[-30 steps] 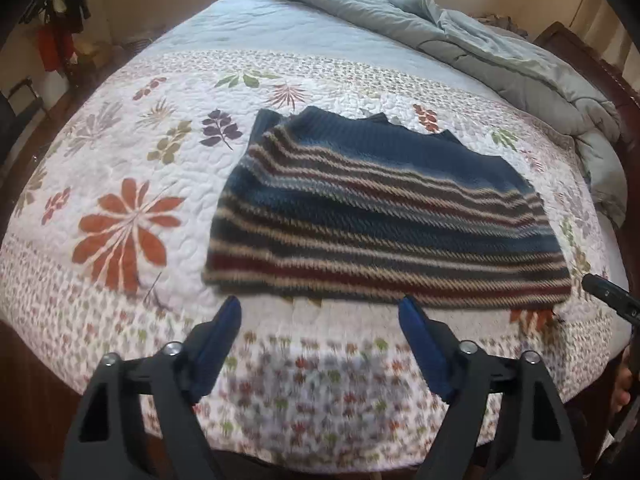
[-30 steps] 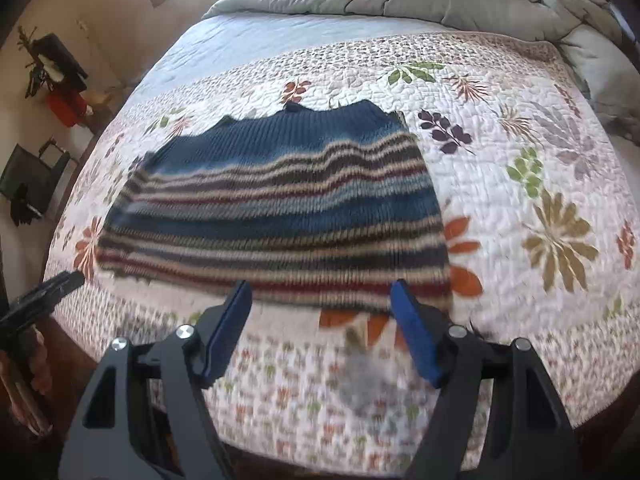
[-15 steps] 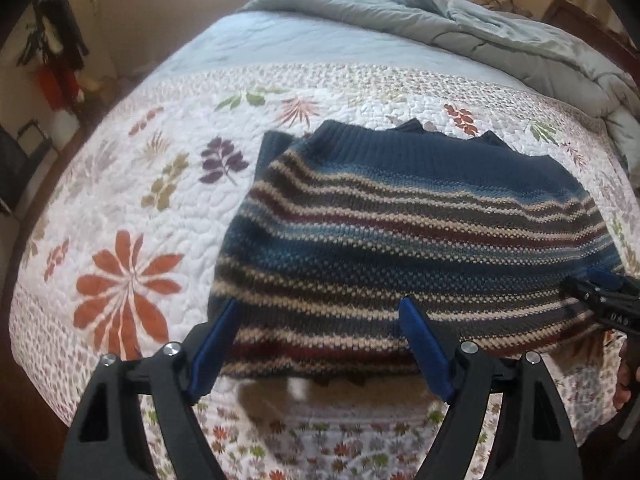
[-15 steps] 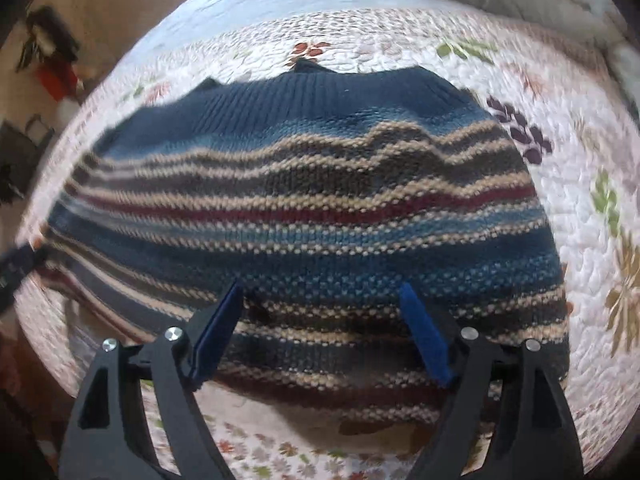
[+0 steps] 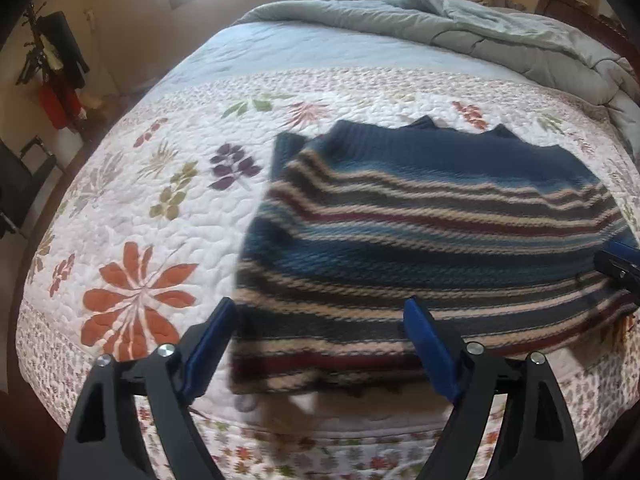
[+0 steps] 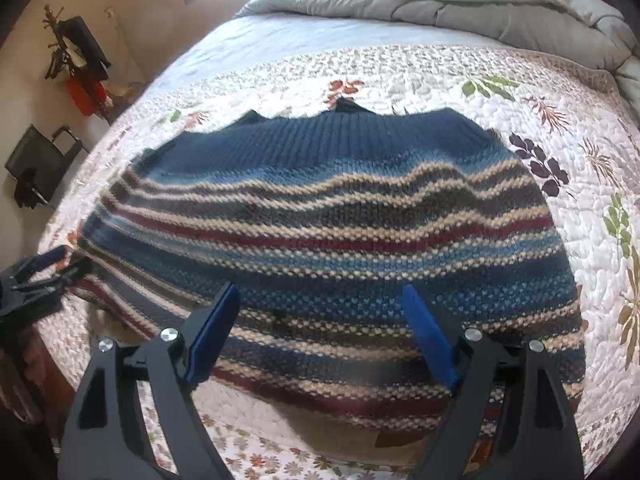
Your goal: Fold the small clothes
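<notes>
A knitted sweater (image 5: 420,216) (image 6: 320,200), dark blue with tan, maroon and grey stripes, lies flat on the bed with its hem toward me. My left gripper (image 5: 320,316) hovers over the hem's left corner. Its jaws are opening, the knit lies below the gap, and the pads do not press on it. My right gripper (image 6: 320,312) stands open above the hem's right part, pads clear of the cloth. Each gripper also shows in the other's view: the right gripper (image 5: 618,266) at the sweater's right edge, the left gripper (image 6: 44,270) at its left edge.
A white quilt (image 5: 140,220) (image 6: 560,92) with leaf and flower prints covers the bed. A bunched grey comforter (image 5: 480,28) (image 6: 480,4) lies along the far side. Left of the bed stand a rack with a red item (image 5: 56,100) and a black chair (image 5: 20,176).
Both grippers have come down and forward from the bed's near edge until their fingers hang over the sweater's hem. The sweater itself has not moved.
</notes>
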Demonstrator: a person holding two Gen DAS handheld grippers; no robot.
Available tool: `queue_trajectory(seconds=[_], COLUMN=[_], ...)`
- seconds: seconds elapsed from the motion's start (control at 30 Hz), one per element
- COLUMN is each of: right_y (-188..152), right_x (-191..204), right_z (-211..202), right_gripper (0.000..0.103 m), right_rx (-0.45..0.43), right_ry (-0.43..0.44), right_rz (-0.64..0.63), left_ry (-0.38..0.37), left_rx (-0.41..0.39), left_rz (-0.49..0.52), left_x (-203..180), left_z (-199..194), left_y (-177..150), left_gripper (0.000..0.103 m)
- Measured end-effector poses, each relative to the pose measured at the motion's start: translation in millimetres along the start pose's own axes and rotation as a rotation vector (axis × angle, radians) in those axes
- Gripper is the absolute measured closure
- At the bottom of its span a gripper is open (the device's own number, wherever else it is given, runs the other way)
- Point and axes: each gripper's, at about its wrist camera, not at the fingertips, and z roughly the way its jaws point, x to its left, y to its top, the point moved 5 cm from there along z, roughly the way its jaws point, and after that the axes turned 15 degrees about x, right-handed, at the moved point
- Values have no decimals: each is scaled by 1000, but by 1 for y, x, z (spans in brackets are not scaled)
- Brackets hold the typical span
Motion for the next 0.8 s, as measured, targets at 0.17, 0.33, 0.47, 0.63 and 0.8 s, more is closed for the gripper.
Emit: queue_trajectory(seconds=[0.17, 0.33, 0.47, 0.63, 0.8], right_y=[-2, -5, -6, -5, -5], right_x=[-4, -3, -3, -4, -6], right_z=[12, 18, 19, 17, 13], right_gripper=[20, 17, 16, 16, 16], right_rx=[28, 30, 29, 27, 23], right_ry=[-17, -30, -31, -9, 24], right_rz=[15, -8, -20, -18, -8], left_ry=[-82, -322, -408, -482, -615], left_rx=[90, 202, 228, 276, 293], left_rz=[-60, -121, -100, -93, -217], left_x=[43, 63, 54, 38, 47], left_z=[25, 54, 63, 69, 61], left_y=[6, 14, 19, 19, 26], left_gripper=[15, 17, 17, 39, 80])
